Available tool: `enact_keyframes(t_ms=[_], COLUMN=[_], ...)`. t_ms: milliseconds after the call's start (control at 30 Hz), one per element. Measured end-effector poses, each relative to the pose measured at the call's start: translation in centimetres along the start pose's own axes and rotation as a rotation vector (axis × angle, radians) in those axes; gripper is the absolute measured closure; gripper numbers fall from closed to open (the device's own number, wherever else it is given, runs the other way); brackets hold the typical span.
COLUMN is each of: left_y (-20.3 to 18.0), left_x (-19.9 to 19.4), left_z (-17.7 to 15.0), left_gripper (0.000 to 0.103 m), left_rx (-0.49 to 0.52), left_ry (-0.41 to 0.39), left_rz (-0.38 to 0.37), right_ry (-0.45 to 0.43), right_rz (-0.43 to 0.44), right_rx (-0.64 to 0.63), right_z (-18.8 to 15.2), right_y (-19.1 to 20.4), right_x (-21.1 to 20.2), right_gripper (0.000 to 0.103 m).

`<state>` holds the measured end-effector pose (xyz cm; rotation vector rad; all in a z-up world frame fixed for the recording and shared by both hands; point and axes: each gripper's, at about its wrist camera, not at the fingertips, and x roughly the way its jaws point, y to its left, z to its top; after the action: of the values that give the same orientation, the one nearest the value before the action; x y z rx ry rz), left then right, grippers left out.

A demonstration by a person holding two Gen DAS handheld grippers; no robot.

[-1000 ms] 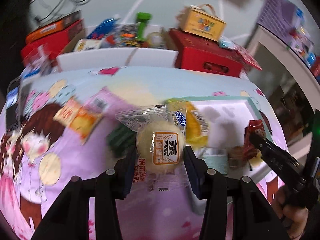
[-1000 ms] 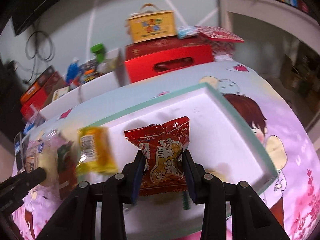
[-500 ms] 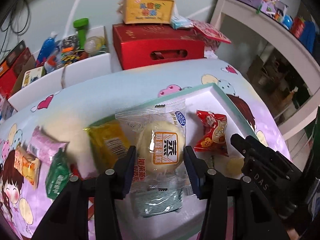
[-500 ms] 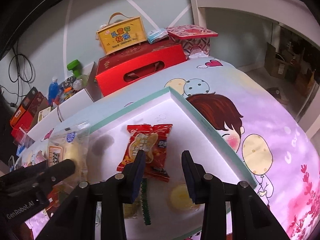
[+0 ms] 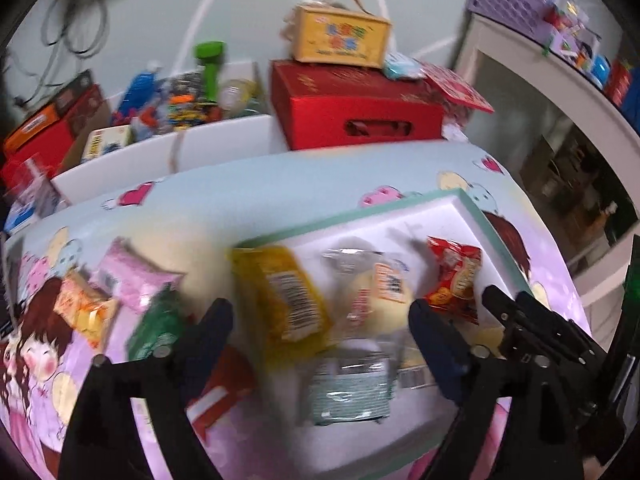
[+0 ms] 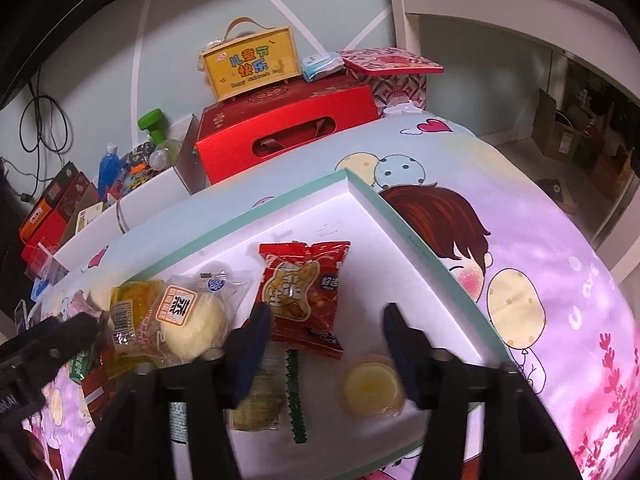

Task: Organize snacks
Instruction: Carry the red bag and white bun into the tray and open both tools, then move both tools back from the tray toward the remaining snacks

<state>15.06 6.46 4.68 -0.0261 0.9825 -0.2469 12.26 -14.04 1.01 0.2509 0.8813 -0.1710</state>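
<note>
A white tray with a teal rim (image 6: pixel 420 248) (image 5: pixel 472 208) lies on the cartoon-print cloth. In it are a red snack packet (image 6: pixel 304 296) (image 5: pixel 456 280), a wrapped pale bun (image 6: pixel 192 316) (image 5: pixel 376 300), a yellow packet (image 6: pixel 128 312) (image 5: pixel 288 300), a teal packet (image 5: pixel 352 392) and a yellow jelly cup (image 6: pixel 372 388). My left gripper (image 5: pixel 320 320) is open and holds nothing, just behind the bun and the yellow packet. My right gripper (image 6: pixel 326 320) is open over the near edge of the red packet, with nothing held.
Loose snacks lie on the cloth left of the tray: pink (image 5: pixel 132 280), orange (image 5: pixel 80 312), green (image 5: pixel 156 328). Behind the table stand a red box (image 6: pixel 288 136), a yellow gift box (image 6: pixel 252 64) and a white bin of toys (image 5: pixel 168 148). A white shelf (image 6: pixel 520 12) is at right.
My left gripper has opened and the bun now lies in the tray beside the yellow packet. My right gripper has spread wider near the red packet it let go.
</note>
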Motion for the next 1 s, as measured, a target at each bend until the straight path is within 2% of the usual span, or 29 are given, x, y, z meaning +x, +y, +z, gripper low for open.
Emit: enact_keyframes(t_ms=[33, 200, 333, 633, 867, 1000], left_y=[0.6, 3.6, 5.1, 7.0, 10.0, 12.1], left_x=[-0.3, -1.1, -1.2, -2.1, -3.7, -4.8], left_z=[-0.2, -1.2, -2.0, -3.9, -5.0, -5.7], left_gripper=[0.012, 0.006, 0.006, 0.006, 0.006, 0.006], left_rx=[-0.012, -0.064, -0.084, -0.085, -0.161, -0.213], left_ry=[-0.008, -0.035, -0.045, -0.075, -0.102, -0.104], left_rz=[0.015, 0.099, 0.14, 0.172, 0.151, 0.156], right_ry=[-0.003, -0.008, -0.006, -0.039, -0.083, -0.108], right_rz=[-0.003, -0.011, 0.009, 0.006, 0.033, 0.087], right_rx=[-0.007, -0.033, -0.034, -0.086, -0.147, -0.156], right_z=[0.0, -0.2, -0.2, -0.4, -0.6, -0.7], right_y=[0.2, 1.0, 1.4, 2.9, 5.0, 6.4], right_x=[0.0, 0.0, 0.0, -0.8, -2.0, -2.8], right_gripper=[0.019, 0.001, 0.0, 0.0, 0.0, 0.0])
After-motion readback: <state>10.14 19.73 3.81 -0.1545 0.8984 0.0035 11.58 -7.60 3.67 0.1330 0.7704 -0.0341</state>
